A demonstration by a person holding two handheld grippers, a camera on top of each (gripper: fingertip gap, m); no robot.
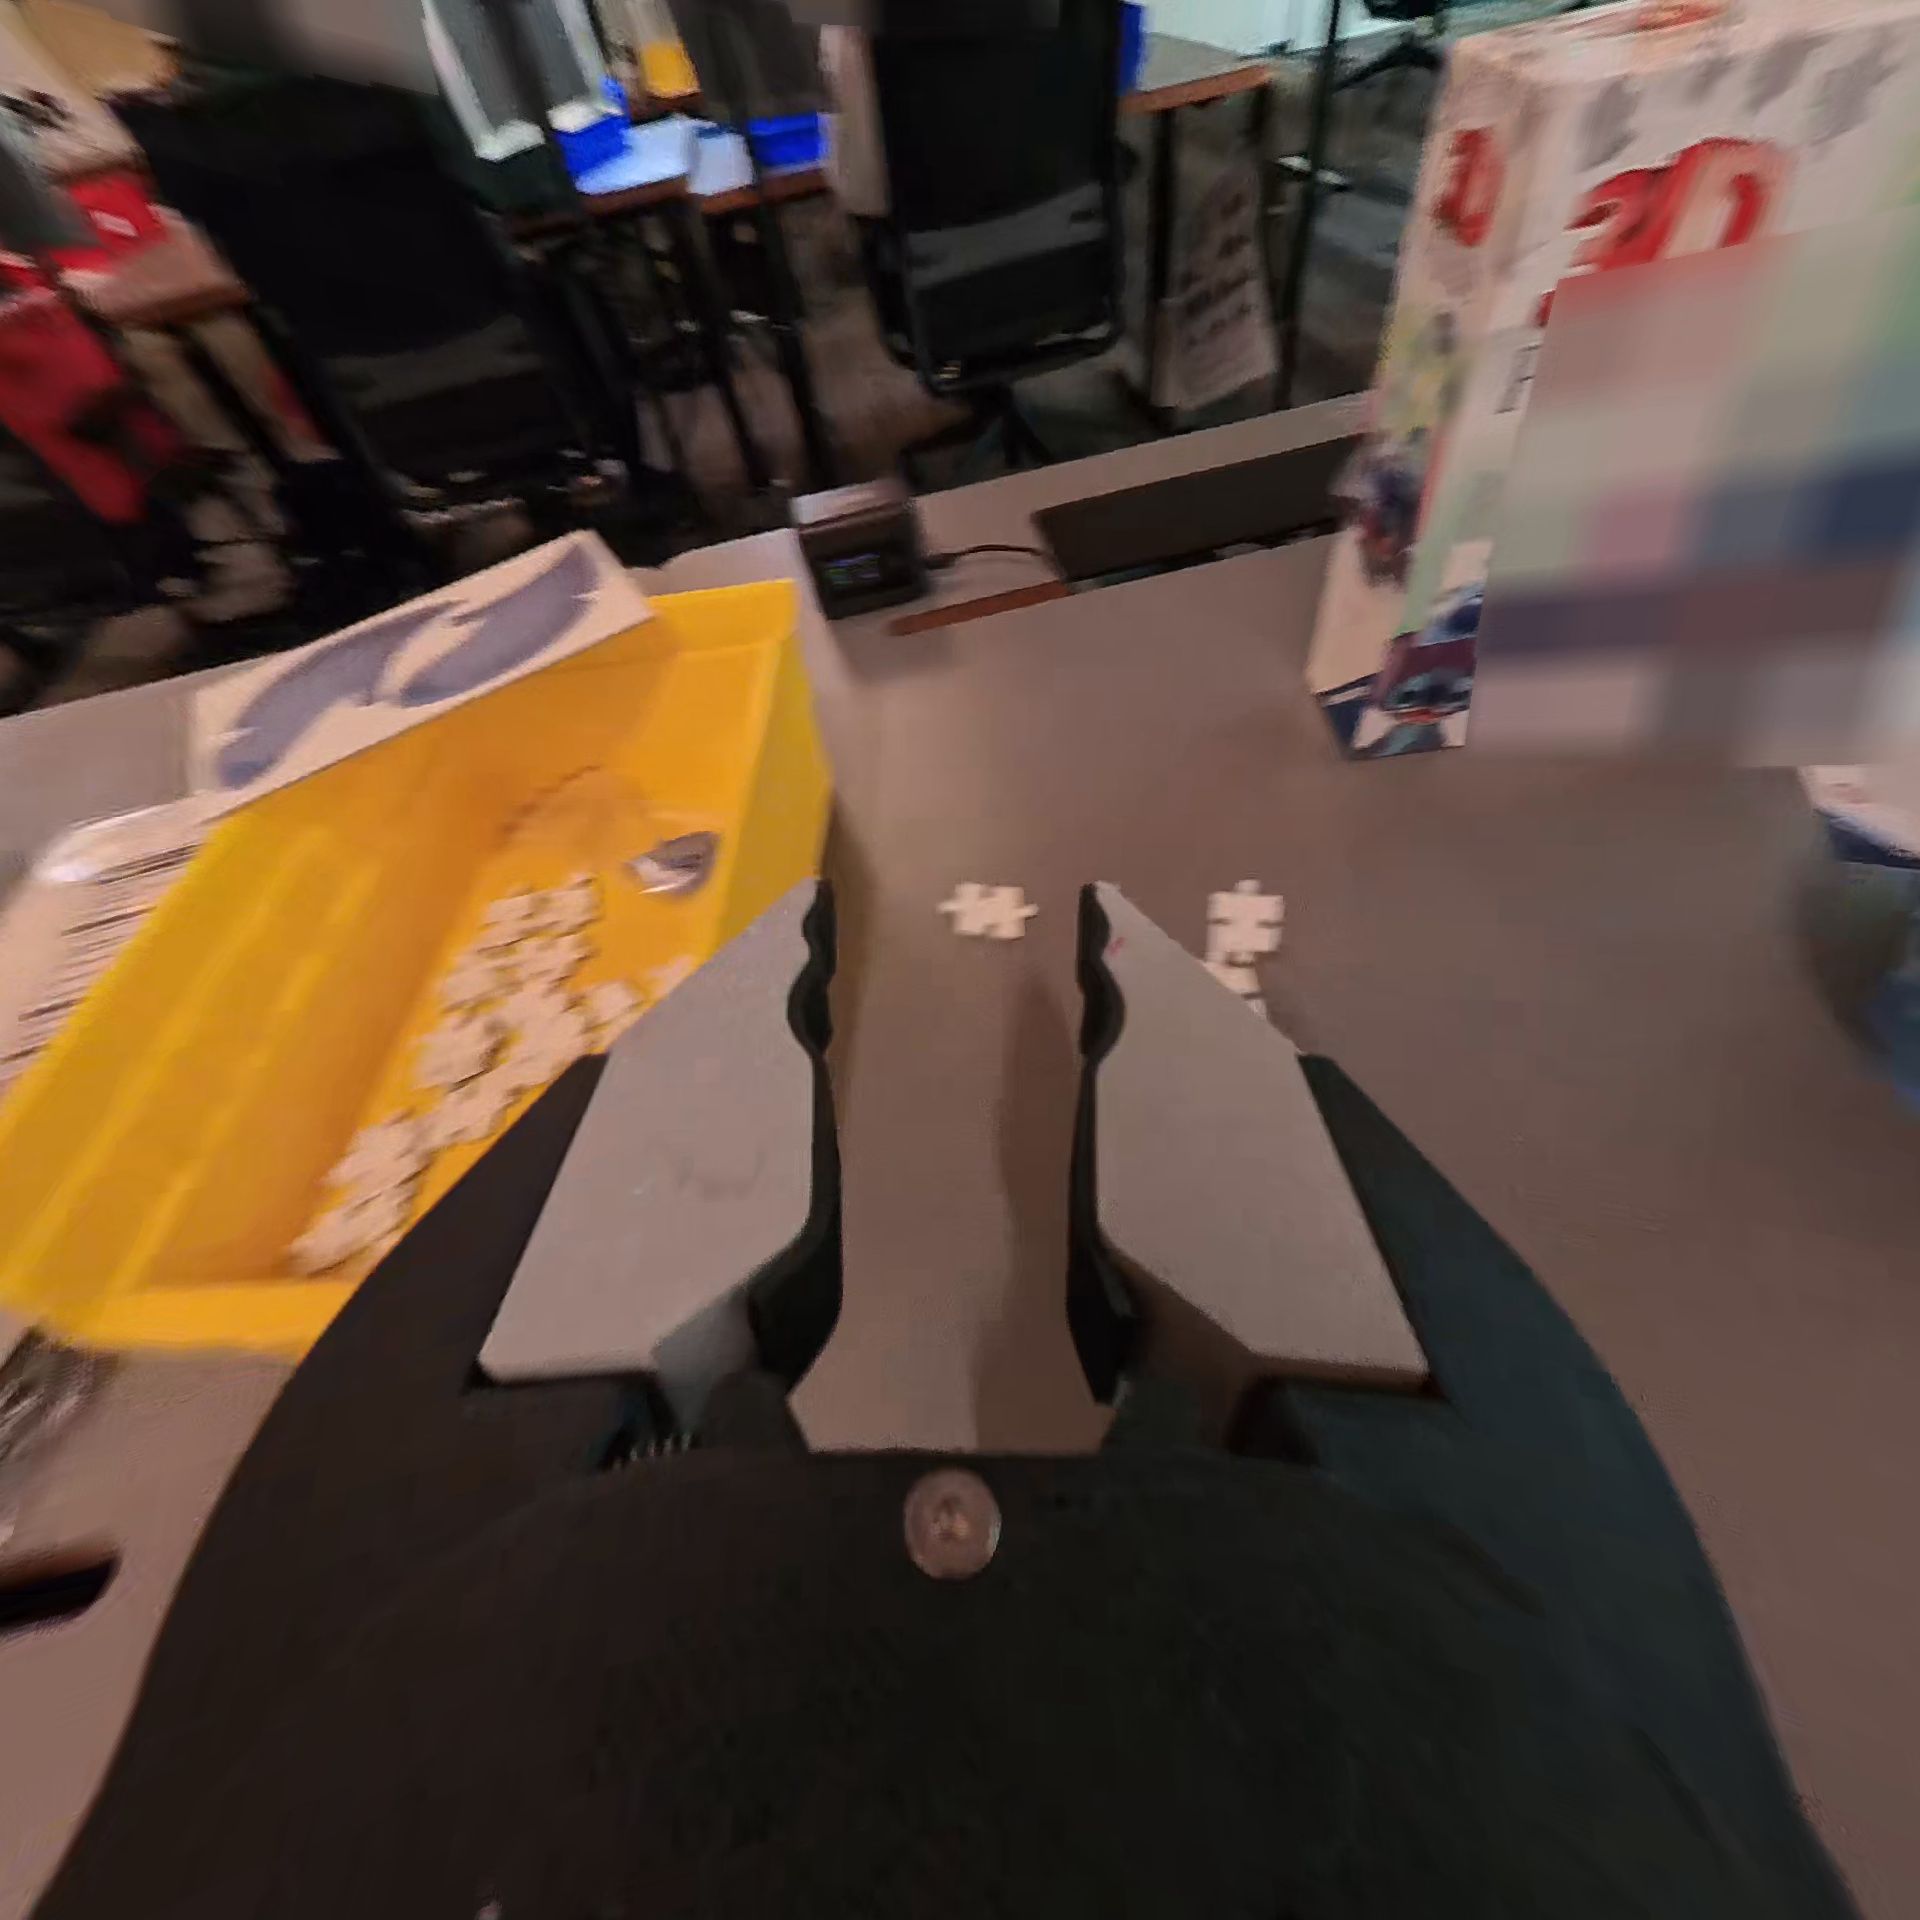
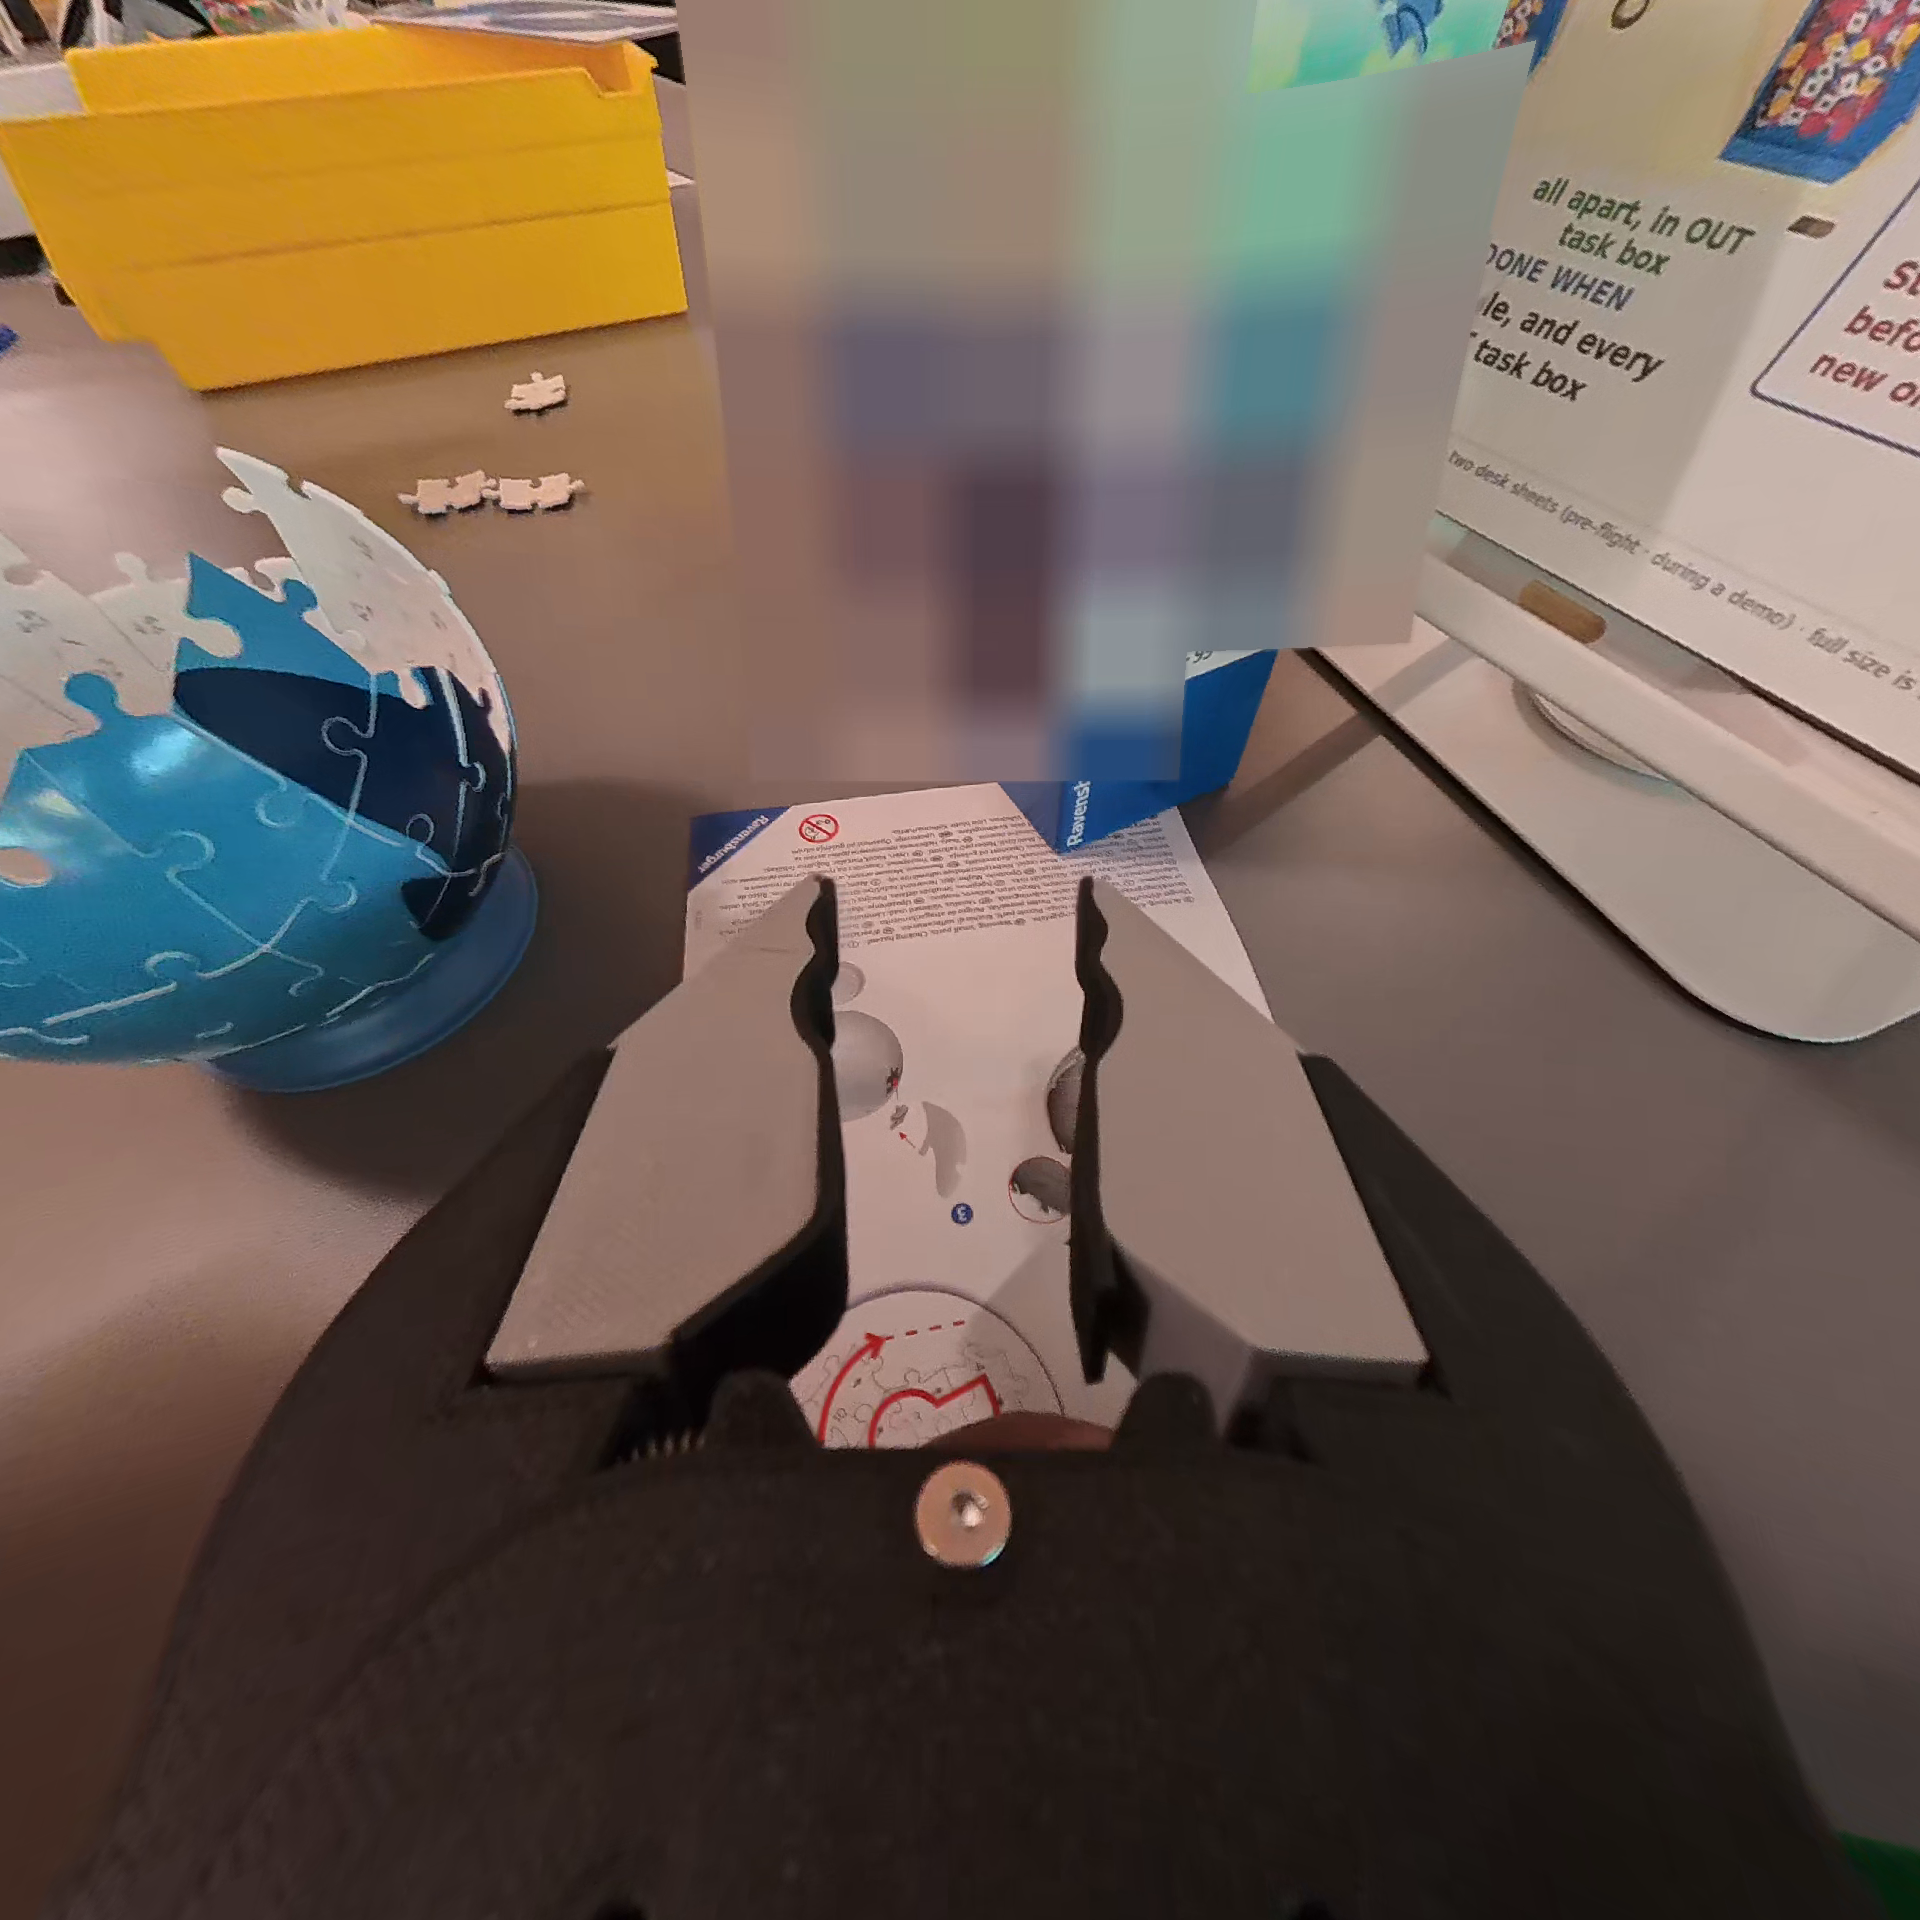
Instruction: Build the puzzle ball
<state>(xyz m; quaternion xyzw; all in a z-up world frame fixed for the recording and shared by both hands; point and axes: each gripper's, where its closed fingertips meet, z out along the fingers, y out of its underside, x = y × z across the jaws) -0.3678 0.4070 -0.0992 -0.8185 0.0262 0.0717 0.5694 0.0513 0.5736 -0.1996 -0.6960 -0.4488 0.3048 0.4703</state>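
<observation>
In the right wrist view, a partly built blue puzzle ball sits on a blue ring stand at the left, its top open with white piece backs showing. My right gripper is open and empty above an instruction leaflet. Loose white pieces lie on the table beyond the ball. In the left wrist view, my left gripper is open and empty, just above the table. One white piece lies just ahead between its fingertips; another piece lies just right of the right finger.
A yellow bin holding several white pieces stands left of the left gripper; it also shows in the right wrist view. The tall puzzle box stands at the right. A white stand with printed sheets is at the right. A small black device sits at the back. The grippers' ends are close to 45 cm from one another.
</observation>
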